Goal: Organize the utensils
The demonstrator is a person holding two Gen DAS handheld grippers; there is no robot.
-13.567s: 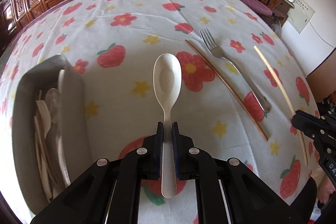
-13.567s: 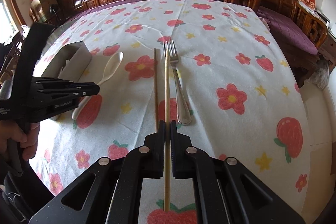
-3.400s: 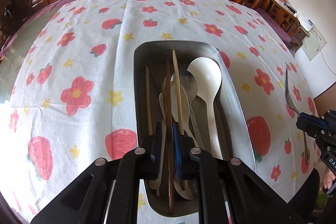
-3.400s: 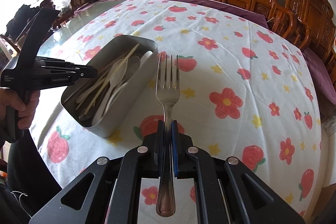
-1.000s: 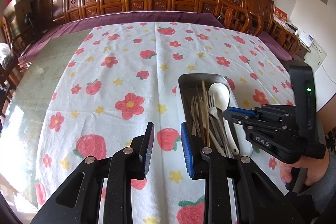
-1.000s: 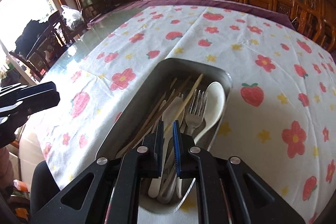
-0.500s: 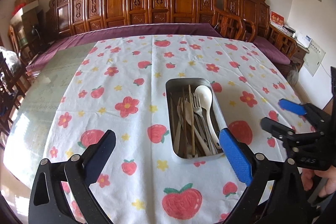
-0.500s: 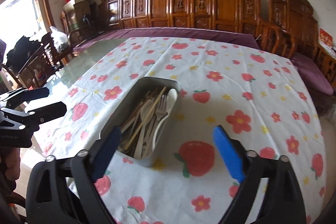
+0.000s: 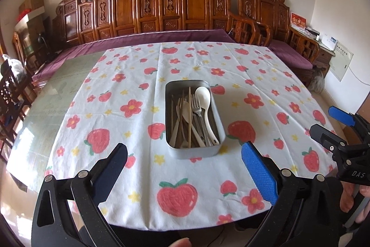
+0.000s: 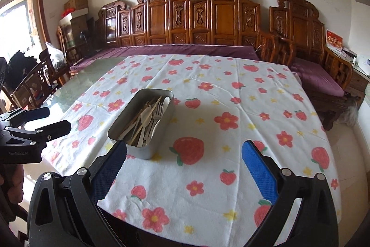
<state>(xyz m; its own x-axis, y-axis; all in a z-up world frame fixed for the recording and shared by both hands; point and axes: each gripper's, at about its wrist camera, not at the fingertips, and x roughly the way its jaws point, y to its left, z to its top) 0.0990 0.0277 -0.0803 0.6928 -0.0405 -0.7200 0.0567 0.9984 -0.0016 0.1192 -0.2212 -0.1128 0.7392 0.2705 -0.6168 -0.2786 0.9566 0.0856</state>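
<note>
A grey metal tray (image 9: 170,87) (image 10: 120,119) stands mid-table and holds a white spoon (image 9: 203,96), a metal fork (image 9: 196,105), chopsticks (image 9: 189,112) and other utensils (image 10: 148,117). My left gripper (image 9: 183,154) is wide open and empty, held back above the table's near edge. My right gripper (image 10: 183,152) is wide open and empty, also back from the tray. The right gripper shows at the right of the left wrist view (image 9: 333,124); the left gripper shows at the left of the right wrist view (image 10: 48,119).
The table carries a white cloth with strawberries and flowers (image 9: 231,66) (image 10: 231,96). Bare glass tabletop (image 9: 57,89) lies to the left. Carved wooden chairs and a bench (image 9: 189,6) line the far side.
Both grippers have opened wide and pulled back and up from the tray. The fork and chopsticks now lie in the tray.
</note>
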